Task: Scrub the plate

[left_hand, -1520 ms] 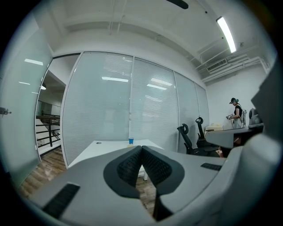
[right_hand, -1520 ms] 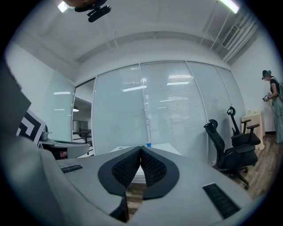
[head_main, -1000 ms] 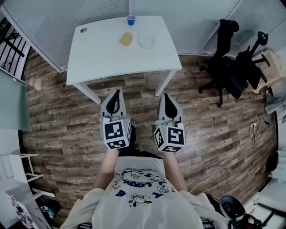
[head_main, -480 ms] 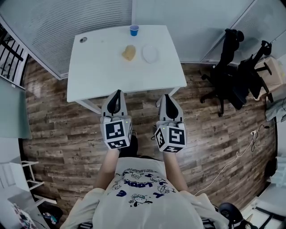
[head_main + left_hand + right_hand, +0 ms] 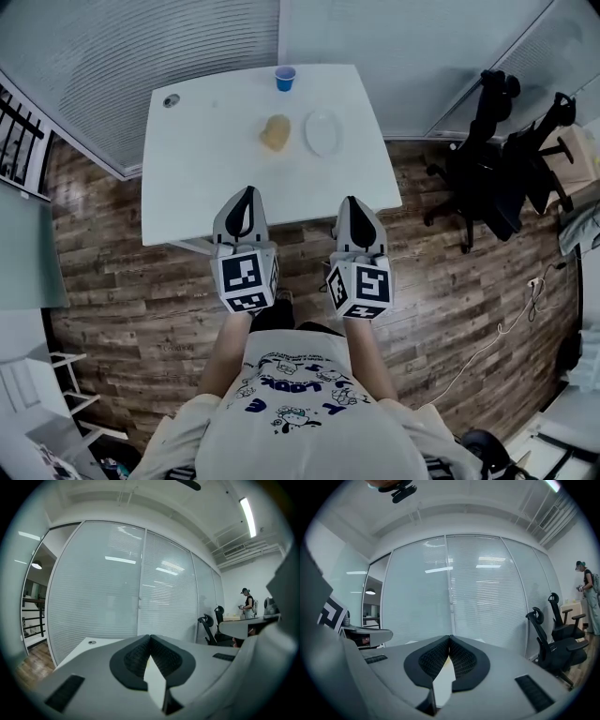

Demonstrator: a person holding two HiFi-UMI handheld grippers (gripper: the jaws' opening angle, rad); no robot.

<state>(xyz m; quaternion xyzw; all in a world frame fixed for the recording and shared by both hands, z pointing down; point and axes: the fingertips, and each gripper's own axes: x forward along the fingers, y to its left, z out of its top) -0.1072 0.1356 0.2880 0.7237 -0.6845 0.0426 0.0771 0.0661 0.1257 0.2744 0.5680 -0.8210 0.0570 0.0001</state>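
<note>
A white plate (image 5: 321,132) lies on the white table (image 5: 192,173), past its middle. A yellowish sponge (image 5: 276,133) sits just left of the plate, apart from it. My left gripper (image 5: 246,193) hangs over the table's near edge, its jaws closed tip to tip with nothing between them. My right gripper (image 5: 352,202) is level with it at the same edge, its jaws also meeting and empty. In the left gripper view (image 5: 150,637) and the right gripper view (image 5: 449,639) the fingertips touch, and the plate and sponge are hidden behind the jaws.
A blue cup (image 5: 285,78) stands at the table's far edge, and a round cable hole (image 5: 170,100) marks its far left corner. Black office chairs (image 5: 492,173) stand to the right. A pale cable (image 5: 502,314) trails over the wooden floor. Glass walls with blinds rise behind the table.
The table with the plate, sponge and cup has come closer in the head view. Both grippers now reach over its near edge instead of hanging above the floor.
</note>
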